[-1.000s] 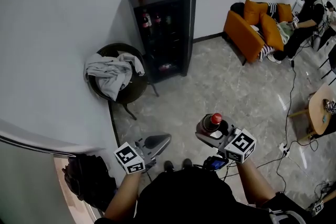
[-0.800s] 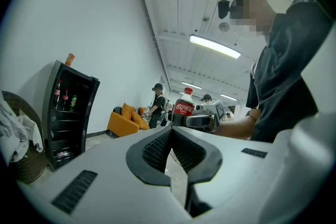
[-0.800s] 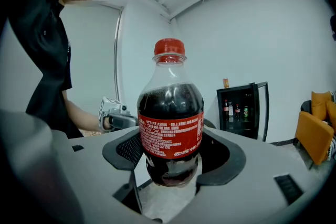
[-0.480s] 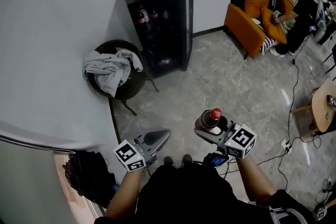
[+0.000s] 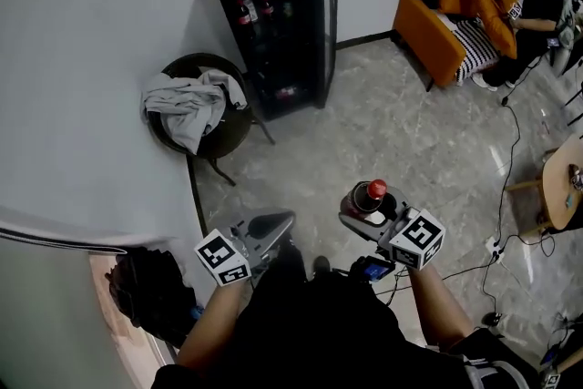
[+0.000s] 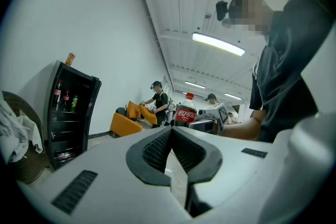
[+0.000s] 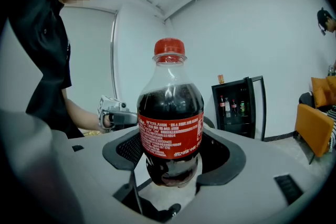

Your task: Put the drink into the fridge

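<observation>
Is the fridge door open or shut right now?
Open: the fridge door stands swung aside, bottles inside exposed.

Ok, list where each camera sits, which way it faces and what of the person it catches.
Head view: on the person's head, facing steeply down at floor and open fridge; shows both forearms, left gripper, right gripper.
Left gripper view: on the left gripper, facing along its shut jaws toward the fridge; torso and right arm at right.
Right gripper view: on the right gripper, facing past the gripped cola bottle; torso and left arm at left.
Shared: all three show fridge and bottle.
</observation>
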{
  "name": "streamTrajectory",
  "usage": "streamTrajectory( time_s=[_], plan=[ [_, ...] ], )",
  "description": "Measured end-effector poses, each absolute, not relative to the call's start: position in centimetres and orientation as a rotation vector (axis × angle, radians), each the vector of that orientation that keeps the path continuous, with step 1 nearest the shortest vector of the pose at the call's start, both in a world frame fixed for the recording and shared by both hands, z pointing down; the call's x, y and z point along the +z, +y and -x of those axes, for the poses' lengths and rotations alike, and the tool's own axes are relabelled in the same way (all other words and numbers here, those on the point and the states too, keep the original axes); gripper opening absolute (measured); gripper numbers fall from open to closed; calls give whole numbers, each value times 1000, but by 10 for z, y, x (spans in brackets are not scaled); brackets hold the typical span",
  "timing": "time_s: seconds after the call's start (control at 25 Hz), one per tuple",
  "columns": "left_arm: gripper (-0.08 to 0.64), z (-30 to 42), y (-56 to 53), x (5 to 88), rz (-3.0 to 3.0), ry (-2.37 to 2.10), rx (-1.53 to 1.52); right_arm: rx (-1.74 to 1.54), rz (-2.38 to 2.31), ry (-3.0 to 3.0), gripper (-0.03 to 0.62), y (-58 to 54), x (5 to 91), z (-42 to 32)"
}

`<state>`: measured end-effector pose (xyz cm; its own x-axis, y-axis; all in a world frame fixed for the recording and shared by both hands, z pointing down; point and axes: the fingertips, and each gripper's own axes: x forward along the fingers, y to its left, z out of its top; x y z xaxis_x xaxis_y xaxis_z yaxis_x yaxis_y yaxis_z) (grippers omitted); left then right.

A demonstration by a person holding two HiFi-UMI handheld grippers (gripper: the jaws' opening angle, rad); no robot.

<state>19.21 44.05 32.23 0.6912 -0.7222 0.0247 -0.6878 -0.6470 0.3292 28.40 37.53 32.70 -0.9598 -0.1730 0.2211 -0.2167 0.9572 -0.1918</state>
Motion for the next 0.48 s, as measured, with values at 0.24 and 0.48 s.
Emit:
streamTrajectory(
  time_s=[0.24,0.48],
  plan=[
    [9,-165,411,323,-2598,-1116,-217,344,-343,-2866,327,355,340,-265],
    [9,-136,373,326,-2609,-1115,-232,330,-369,-2842,327,314,337,-233]
  ],
)
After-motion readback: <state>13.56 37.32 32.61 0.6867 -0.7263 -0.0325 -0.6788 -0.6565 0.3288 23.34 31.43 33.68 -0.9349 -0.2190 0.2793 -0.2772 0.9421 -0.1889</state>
